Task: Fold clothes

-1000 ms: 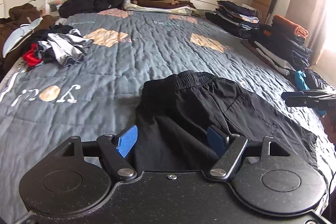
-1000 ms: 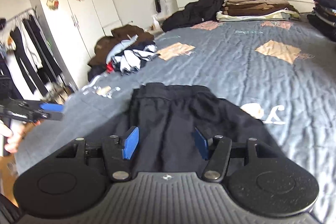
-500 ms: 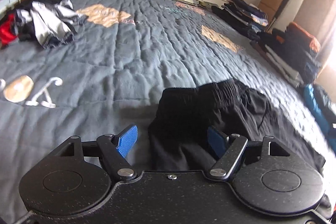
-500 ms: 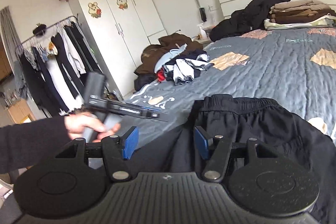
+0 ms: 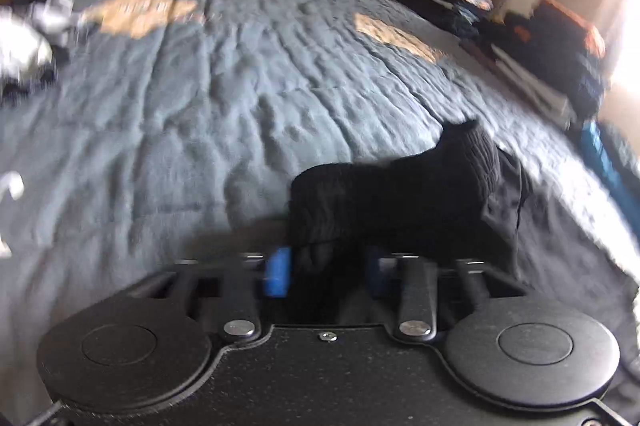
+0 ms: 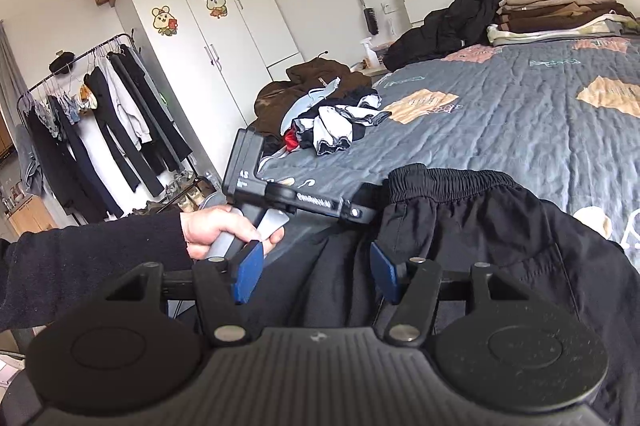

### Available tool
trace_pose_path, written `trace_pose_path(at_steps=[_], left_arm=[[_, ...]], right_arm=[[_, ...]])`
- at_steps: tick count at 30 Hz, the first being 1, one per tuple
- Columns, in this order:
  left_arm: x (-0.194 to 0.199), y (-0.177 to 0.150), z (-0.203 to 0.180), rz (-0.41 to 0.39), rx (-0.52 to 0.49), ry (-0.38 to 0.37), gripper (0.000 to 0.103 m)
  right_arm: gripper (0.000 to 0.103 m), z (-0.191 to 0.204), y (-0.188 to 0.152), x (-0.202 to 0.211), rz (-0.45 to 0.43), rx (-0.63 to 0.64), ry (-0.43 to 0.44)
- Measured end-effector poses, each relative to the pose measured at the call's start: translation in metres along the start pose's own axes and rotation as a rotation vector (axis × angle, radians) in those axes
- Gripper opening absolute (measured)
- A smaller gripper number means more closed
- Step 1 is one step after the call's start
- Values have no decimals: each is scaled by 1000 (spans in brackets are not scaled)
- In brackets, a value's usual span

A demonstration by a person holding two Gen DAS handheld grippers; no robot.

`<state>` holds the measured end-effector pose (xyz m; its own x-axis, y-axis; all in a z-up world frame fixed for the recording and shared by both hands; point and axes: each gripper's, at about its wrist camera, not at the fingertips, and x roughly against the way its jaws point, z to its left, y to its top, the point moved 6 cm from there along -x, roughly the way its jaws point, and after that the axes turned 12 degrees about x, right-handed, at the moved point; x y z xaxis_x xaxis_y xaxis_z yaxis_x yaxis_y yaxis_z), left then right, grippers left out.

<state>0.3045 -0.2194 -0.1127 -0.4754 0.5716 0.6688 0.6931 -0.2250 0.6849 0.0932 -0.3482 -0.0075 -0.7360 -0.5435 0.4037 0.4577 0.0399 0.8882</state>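
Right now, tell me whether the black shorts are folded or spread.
Spread, not yet folded: the black shorts lie open on the bed, waistband corner bunched in the closing left gripper.

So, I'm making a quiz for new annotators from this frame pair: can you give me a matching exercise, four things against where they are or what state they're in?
Things:
1. left gripper
2. right gripper
3. black shorts
4. folded brown and beige stack

Places or states:
A. by the headboard, at the far end of the bed
B. jaws open, nothing pinched
C. spread on the grey quilt, near edge
D. jaws just closed on the waistband corner

Pairs: 1-D, 2-B, 3-C, 4-A
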Motion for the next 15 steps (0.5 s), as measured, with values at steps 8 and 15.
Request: trace_pose_path(at_steps=[8,15], left_arm=[[40,-76,-114,-46,-493,-22,15],[35,-128,-153,42,-722,-48,26]], right_arm=[[58,-1,6,9,-23,4,-16],[59,-15,7,17,-16,-9,-61]])
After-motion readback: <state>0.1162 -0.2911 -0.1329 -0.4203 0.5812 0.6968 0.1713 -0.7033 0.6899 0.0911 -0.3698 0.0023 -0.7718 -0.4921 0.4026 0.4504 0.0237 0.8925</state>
